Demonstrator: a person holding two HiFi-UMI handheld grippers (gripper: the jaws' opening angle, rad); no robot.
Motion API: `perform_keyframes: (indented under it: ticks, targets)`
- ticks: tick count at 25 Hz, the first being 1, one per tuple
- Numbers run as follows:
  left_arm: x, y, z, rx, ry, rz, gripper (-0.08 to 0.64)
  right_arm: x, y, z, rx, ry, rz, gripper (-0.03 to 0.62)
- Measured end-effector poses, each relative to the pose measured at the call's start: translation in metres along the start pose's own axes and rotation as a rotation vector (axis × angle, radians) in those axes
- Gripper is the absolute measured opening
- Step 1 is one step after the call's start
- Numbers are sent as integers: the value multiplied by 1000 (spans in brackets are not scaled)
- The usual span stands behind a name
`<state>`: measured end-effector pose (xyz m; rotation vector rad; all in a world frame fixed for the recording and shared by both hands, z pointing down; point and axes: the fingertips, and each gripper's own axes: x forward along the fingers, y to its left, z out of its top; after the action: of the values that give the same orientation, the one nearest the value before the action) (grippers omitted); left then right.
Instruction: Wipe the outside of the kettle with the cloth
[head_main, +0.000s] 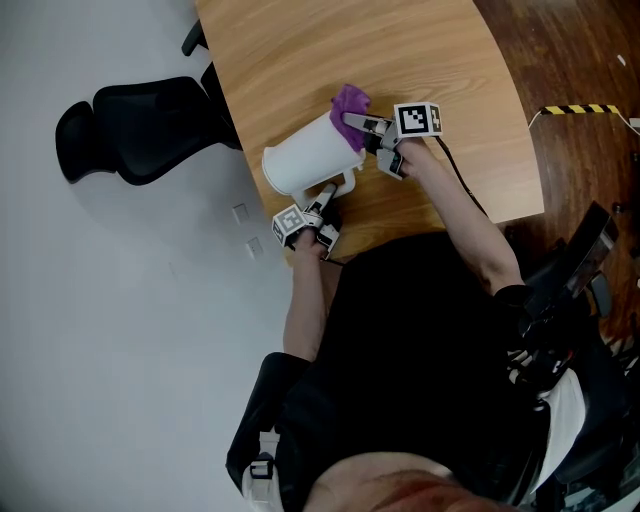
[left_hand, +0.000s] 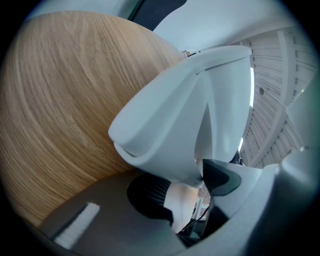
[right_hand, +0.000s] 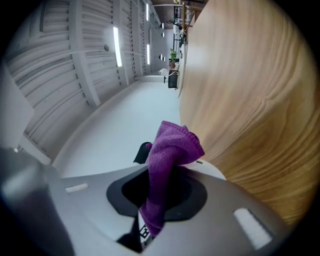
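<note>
A white kettle (head_main: 305, 155) is tipped over on the wooden table (head_main: 420, 50), with its open top toward the table's left edge. My left gripper (head_main: 325, 195) is shut on the kettle's handle (head_main: 337, 184) from the near side. In the left gripper view the handle (left_hand: 165, 125) runs down between the jaws of that gripper (left_hand: 187, 180), and the kettle body (left_hand: 225, 90) rises behind it. My right gripper (head_main: 352, 122) is shut on a purple cloth (head_main: 350, 102) at the kettle's far end. The cloth (right_hand: 170, 150) sticks up out of the right gripper (right_hand: 157, 200), bunched.
A black office chair (head_main: 140, 125) stands on the pale floor left of the table. The table's near edge runs just in front of the person. Right of the table are dark wood flooring and a yellow-black strip (head_main: 580, 108). Bare tabletop (right_hand: 250, 100) stretches beyond the kettle.
</note>
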<state>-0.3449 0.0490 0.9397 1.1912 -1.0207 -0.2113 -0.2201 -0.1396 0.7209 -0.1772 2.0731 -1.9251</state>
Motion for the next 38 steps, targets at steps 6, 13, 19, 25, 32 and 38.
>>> perform_keyframes:
  ticks: [6, 13, 19, 25, 32, 38]
  targets:
    - [0, -2, 0, 8, 4, -4, 531, -4, -56, -10, -6, 27, -186, 51]
    - [0, -5, -2, 9, 8, -6, 529, -18, -113, -21, -6, 124, -414, 51]
    - [0, -3, -1, 10, 6, -5, 529, -18, -115, -21, -22, 131, -423, 52]
    - [0, -7, -3, 3, 3, -3, 529, -23, -72, 7, 17, -46, -266, 52]
    - [0, -11, -3, 0, 4, -3, 529, -10, 52, 55, -150, -170, 131, 52]
    - [1, -14, -7, 4, 6, -4, 529, 4, -18, 18, -11, -62, -86, 52]
